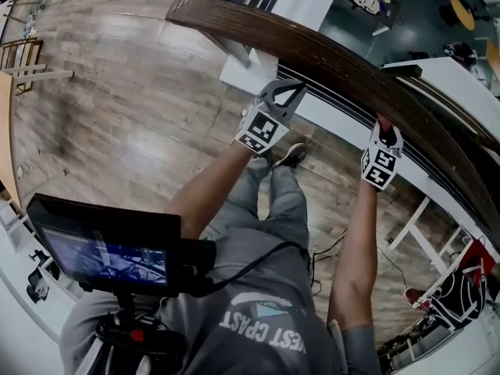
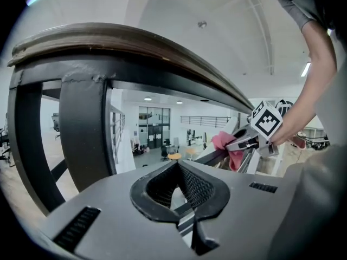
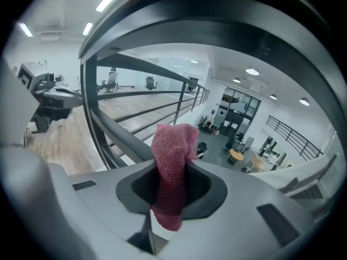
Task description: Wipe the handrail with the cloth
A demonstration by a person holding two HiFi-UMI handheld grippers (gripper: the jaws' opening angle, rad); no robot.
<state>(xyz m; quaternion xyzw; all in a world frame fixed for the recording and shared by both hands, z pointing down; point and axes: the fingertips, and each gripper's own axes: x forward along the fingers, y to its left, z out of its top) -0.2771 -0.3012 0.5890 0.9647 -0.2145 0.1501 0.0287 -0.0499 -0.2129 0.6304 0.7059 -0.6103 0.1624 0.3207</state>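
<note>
1. Upstairs landing with a wood floor [image 1: 117, 92], and an open office hall below, past the railing. The dark wooden handrail [image 1: 328, 61] curves from its far left end down to the near right.
2. The right gripper [image 1: 381, 131] is clamped on the red cloth [image 3: 172, 156], which pokes up at the rail's near edge, toward its right end. Touching or not, can't tell.
3. The left gripper [image 1: 295, 88] is pinched closed on nothing, just beside the rail, further left.
4. My guess: the right one wipes, sliding along the rail's length.
</note>
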